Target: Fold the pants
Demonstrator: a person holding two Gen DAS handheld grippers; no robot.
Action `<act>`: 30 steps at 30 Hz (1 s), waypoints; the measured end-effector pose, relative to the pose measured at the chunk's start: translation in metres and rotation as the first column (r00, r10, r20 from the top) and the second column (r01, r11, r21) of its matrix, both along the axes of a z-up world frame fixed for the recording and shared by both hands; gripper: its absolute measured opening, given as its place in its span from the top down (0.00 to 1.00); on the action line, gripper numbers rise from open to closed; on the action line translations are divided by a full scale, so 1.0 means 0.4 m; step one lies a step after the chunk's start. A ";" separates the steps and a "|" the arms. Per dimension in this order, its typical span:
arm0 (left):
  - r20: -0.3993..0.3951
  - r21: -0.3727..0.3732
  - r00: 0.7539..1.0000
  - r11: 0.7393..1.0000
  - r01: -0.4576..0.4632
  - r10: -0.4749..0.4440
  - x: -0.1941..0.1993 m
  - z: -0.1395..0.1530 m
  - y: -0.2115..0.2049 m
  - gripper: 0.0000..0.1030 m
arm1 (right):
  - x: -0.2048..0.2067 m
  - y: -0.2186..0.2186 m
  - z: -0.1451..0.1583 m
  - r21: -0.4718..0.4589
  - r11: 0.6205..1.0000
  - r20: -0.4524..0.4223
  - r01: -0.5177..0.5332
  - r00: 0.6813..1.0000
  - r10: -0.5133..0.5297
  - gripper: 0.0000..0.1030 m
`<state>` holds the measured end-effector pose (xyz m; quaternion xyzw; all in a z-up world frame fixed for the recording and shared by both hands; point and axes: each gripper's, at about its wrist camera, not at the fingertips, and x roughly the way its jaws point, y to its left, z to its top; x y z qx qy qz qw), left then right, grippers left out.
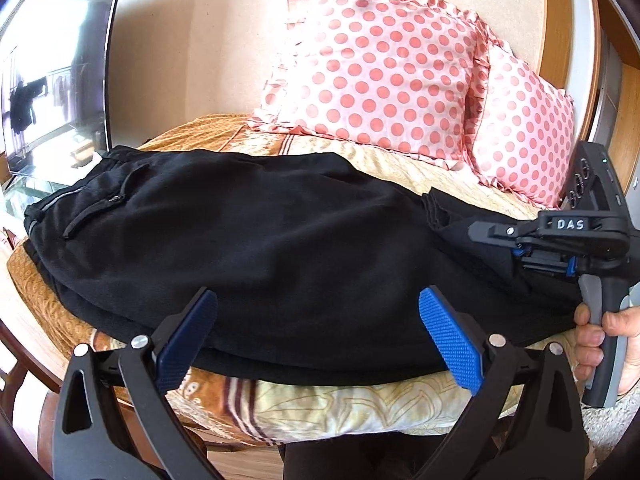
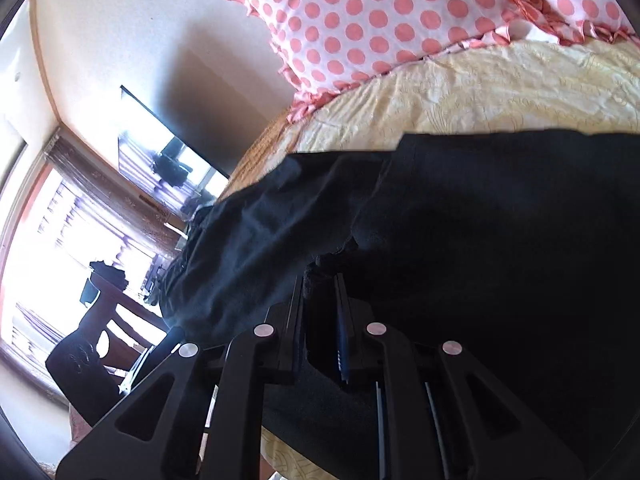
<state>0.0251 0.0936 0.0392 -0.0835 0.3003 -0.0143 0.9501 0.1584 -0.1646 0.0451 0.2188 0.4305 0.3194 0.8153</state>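
Black pants (image 1: 260, 248) lie across the bed, waistband and pocket at the left, leg ends at the right. My left gripper (image 1: 320, 340) is open, its blue pads either side of the pants' near edge, holding nothing. My right gripper (image 1: 486, 236) is at the right, shut on the leg-end fabric of the pants, lifted slightly off the bed. In the right wrist view the right gripper (image 2: 322, 276) has its jaws closed together on a bunched fold of the black pants (image 2: 480, 240).
The bed has a yellow and orange patterned cover (image 1: 320, 404). Two pink polka-dot pillows (image 1: 380, 64) lean against the wall behind. A TV (image 1: 52, 80) stands at the left. A wooden chair (image 2: 108, 320) shows near the window.
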 end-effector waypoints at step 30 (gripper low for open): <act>0.077 -0.064 0.963 0.966 -0.252 0.257 -0.066 0.072 0.197 0.02 | -0.151 0.160 0.045 -0.280 0.959 0.346 -0.038 0.928 0.137 0.35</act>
